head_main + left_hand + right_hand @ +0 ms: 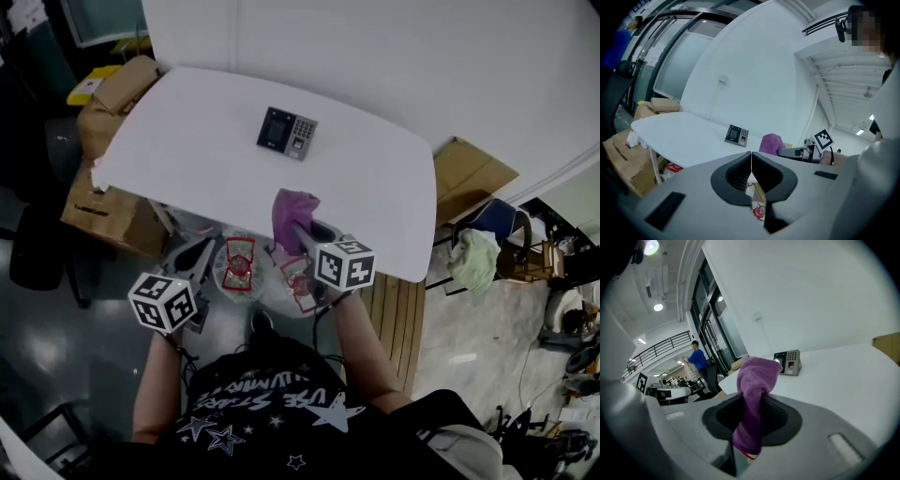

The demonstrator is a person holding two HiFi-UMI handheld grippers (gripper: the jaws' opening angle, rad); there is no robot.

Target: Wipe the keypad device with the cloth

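Grey and empty, the left gripper (202, 253) hangs just off the near edge of the white table (187, 150), its jaws pressed together on nothing. To its right, the right gripper (298, 234) pinches the purple cloth (293, 211); the cloth stands up out of the jaws as a bunched tuft, and a short end hangs under them.

The keypad device (287, 133) lies on the table toward the far side, well apart from both grippers and almost straight ahead of the right one. Its long side runs across, a little slanted, with the screen at the left and the keys at the right.

I judge that the coming move is a plain reach forward with the right gripper. The left one would have to go forward and to the right to steady the device.
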